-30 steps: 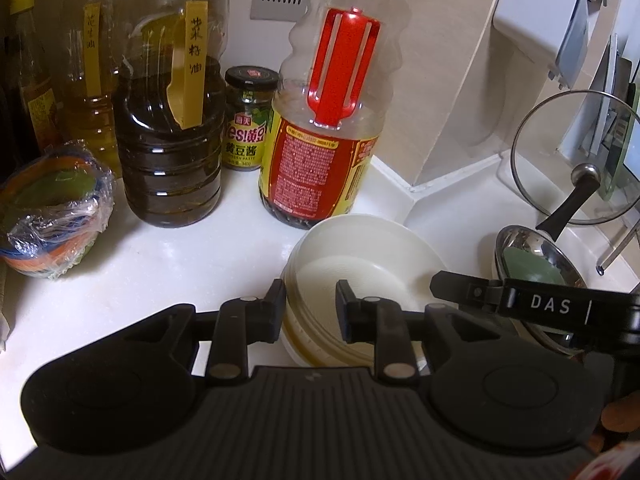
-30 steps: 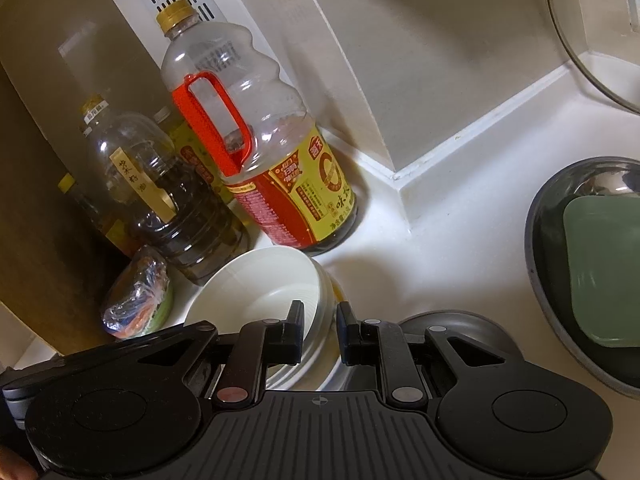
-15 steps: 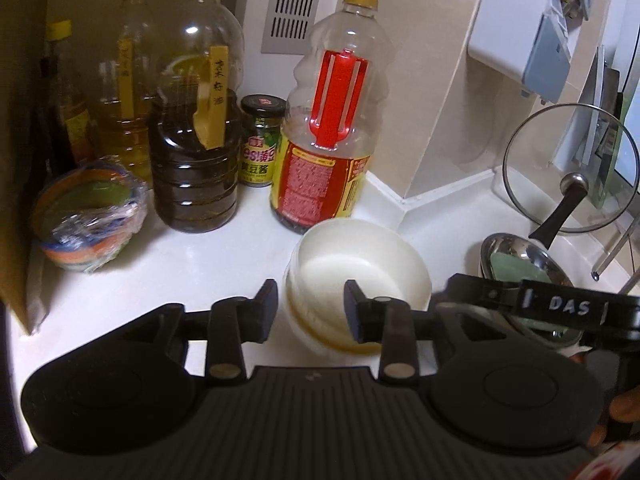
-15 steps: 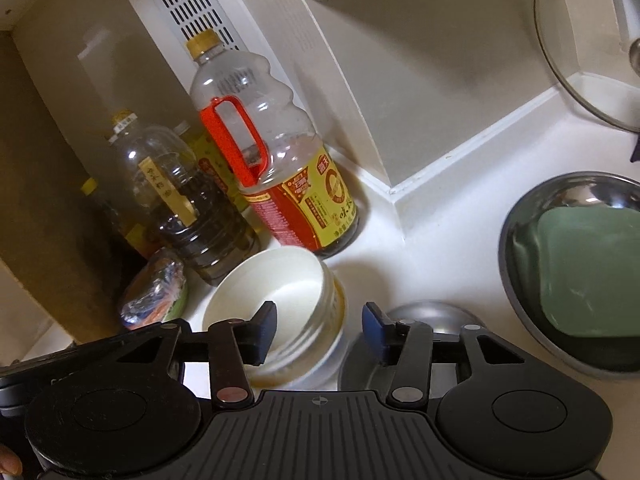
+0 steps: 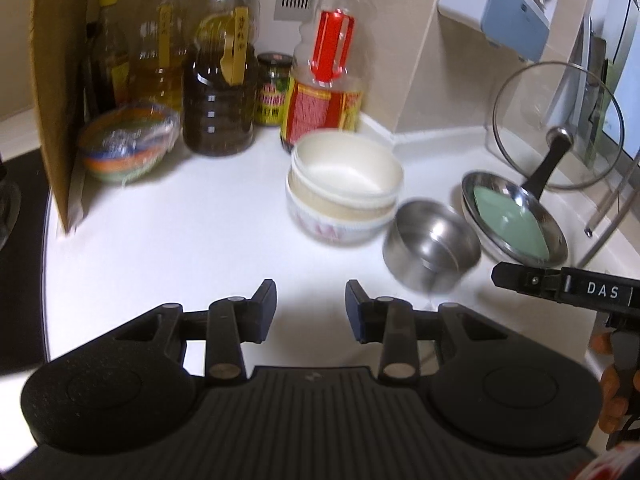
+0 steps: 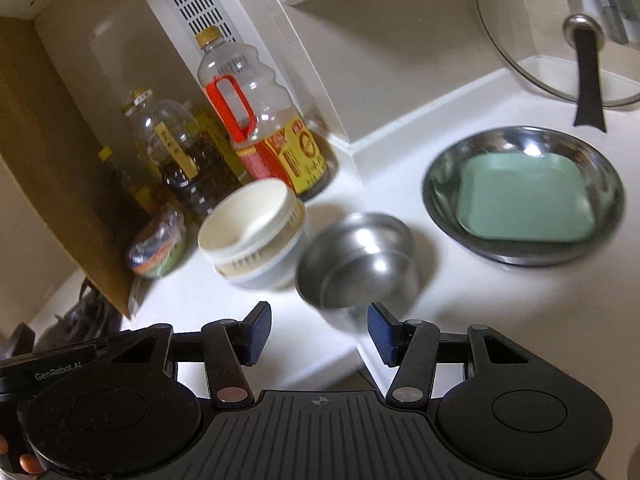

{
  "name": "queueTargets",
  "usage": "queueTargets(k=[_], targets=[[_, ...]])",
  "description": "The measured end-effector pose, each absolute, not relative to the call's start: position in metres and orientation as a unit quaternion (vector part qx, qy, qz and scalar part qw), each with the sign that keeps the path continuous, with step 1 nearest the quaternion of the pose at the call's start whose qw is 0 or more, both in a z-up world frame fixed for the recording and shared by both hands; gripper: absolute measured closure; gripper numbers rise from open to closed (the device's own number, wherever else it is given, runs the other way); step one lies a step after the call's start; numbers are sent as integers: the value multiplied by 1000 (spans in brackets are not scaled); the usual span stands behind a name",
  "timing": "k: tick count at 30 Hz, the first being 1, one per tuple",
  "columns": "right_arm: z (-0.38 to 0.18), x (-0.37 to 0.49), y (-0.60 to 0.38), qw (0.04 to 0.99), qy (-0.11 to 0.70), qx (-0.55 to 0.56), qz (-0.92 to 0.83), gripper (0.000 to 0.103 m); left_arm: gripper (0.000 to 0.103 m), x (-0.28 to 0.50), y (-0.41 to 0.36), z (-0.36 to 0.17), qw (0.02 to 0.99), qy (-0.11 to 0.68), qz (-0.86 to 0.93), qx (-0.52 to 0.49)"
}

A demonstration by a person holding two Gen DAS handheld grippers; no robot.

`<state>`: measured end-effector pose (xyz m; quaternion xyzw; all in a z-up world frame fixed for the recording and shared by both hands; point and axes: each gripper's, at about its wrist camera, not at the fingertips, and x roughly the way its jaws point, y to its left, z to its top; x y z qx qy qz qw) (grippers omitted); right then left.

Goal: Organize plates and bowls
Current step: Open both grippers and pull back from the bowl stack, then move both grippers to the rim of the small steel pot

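Both my grippers, left (image 5: 311,305) and right (image 6: 319,328), spread apart, empty. Cream bowl stack (image 5: 345,188) upright, mouth up, just before red-handled bottle (image 5: 325,80); steel bowl (image 5: 432,244) right beside stack.

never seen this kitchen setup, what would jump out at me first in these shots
The stack of cream bowls stands mid-counter, just in front of the red-handled bottle. A small steel bowl sits right beside it, and farther right a wide steel bowl holds a green square plate.
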<state>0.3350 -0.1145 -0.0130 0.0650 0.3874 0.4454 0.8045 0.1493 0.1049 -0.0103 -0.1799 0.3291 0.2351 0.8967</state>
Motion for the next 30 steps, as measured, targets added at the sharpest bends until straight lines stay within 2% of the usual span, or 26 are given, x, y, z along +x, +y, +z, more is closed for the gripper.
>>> queueTargets(k=[10, 30], targets=[[-34, 310, -165, 792, 412, 49, 448, 49, 70, 118, 48, -26, 884, 342, 252, -195], [-38, 282, -231, 782, 418, 32, 461, 49, 70, 91, -28, -30, 879, 343, 265, -200]])
